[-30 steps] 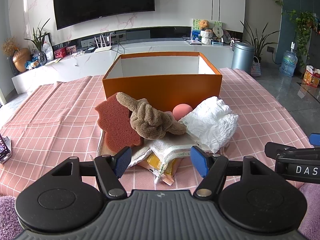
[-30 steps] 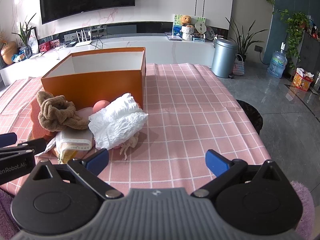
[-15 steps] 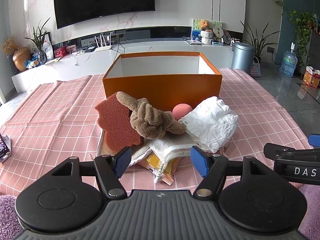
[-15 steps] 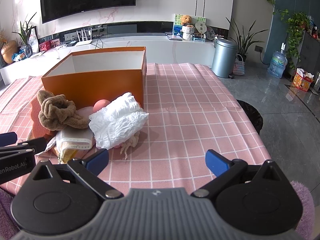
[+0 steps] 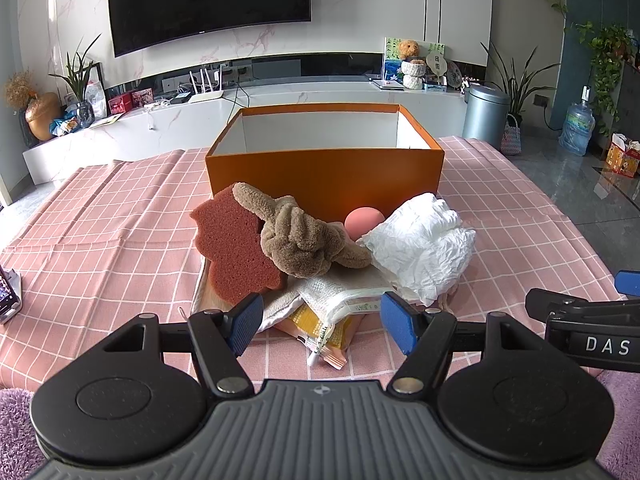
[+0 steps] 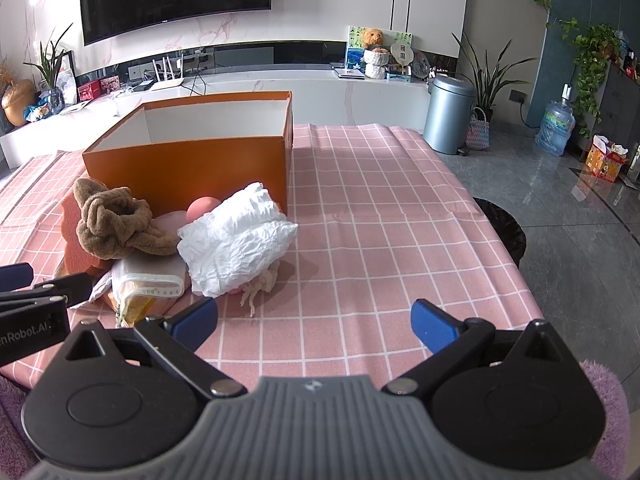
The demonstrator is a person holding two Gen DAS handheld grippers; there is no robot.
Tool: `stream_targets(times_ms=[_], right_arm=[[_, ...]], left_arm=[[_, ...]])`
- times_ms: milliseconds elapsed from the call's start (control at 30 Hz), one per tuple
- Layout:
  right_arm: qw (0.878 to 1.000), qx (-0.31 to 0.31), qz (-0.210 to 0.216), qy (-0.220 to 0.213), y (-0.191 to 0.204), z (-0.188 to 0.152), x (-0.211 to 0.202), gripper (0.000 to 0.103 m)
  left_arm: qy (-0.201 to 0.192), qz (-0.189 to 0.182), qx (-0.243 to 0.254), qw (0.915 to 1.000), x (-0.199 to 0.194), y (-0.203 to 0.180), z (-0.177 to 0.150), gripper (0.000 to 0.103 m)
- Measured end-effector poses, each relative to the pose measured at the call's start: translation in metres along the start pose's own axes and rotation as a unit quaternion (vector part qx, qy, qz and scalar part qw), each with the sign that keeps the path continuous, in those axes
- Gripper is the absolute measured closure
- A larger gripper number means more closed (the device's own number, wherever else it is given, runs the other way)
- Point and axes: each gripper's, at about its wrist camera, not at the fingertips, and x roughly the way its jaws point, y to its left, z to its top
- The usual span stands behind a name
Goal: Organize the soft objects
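Reaching forward with the spread left tool [image 5: 322, 322], pinch the knotted brown plush cloth [image 5: 298, 240] before the open orange cardboard box [image 5: 324, 176].

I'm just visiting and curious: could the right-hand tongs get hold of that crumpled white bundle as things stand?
Probably yes. The right tongs are open and empty, and the crumpled white bundle lies uncovered on the pink checked cloth, just ahead and slightly to their left. Nothing stands between.

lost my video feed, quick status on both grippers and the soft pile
Left gripper open, empty, at pile's near edge. Right gripper open, empty, over bare cloth. Brown knotted towel atop pile; orange box behind. Path clear.
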Motion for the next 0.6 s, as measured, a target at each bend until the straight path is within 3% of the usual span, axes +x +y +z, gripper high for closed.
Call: stream_targets(times_ms=[600], right_arm=[[1.0, -0.001, 0.0, 0.001, 0.0004, -0.0031, 0.0021, 0.002]], left_arm=[[0.0, -0.001, -0.001, 1.0, 0.0003, -0.0008, -0.0002, 0.023]])
